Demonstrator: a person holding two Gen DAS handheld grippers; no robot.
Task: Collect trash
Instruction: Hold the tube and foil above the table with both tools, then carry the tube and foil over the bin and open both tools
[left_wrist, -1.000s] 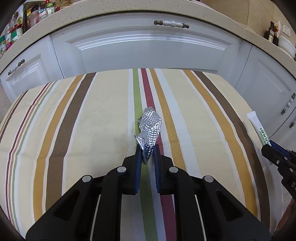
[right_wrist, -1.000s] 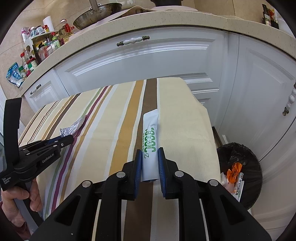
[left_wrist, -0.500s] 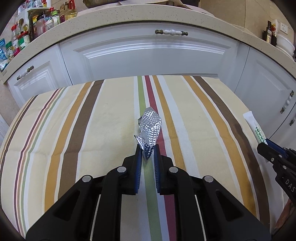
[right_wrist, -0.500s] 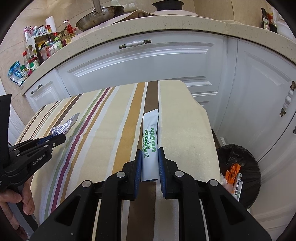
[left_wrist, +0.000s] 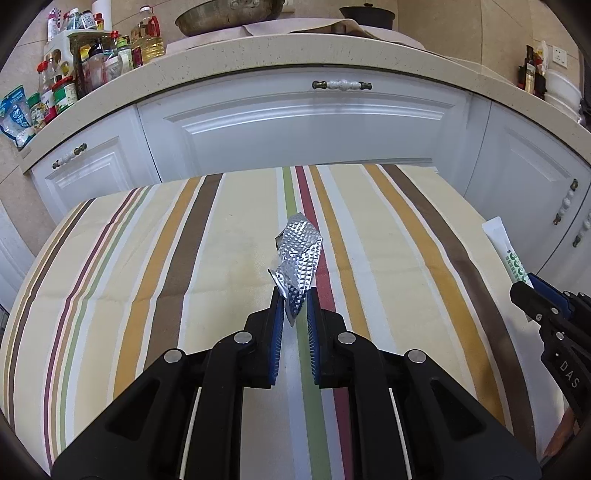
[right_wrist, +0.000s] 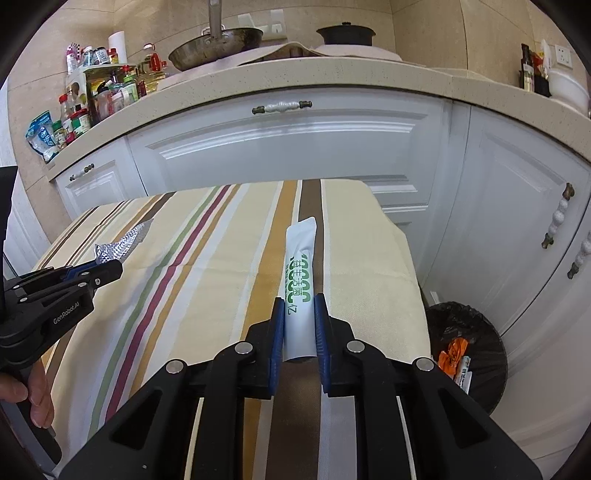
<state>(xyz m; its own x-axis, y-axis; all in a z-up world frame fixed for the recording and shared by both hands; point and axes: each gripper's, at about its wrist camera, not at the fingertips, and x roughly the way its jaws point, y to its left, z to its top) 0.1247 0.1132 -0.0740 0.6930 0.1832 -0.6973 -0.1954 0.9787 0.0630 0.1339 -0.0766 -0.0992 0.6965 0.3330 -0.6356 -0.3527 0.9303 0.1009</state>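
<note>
My left gripper (left_wrist: 294, 295) is shut on a crumpled silver foil wrapper (left_wrist: 298, 254), held above the striped tablecloth (left_wrist: 166, 258). My right gripper (right_wrist: 300, 301) is shut on a white tube with green print (right_wrist: 300, 273), lifted over the cloth's right side. The right wrist view catches the left gripper (right_wrist: 110, 267) at the left with the foil wrapper (right_wrist: 122, 243) sticking out of it. At the right edge of the left wrist view, the right gripper (left_wrist: 524, 290) holds the tube (left_wrist: 506, 251).
A bin with a black liner (right_wrist: 469, 354) stands on the floor right of the table and holds some trash. White cabinets (left_wrist: 303, 125) and a stone counter (left_wrist: 295, 48) with bottles, a pan and a pot rise behind the table. A hand (right_wrist: 37, 391) holds the left gripper's grip.
Both grippers have risen and pulled back with their items; more of the counter top and the table's far edge shows now. Neither grip has changed.
</note>
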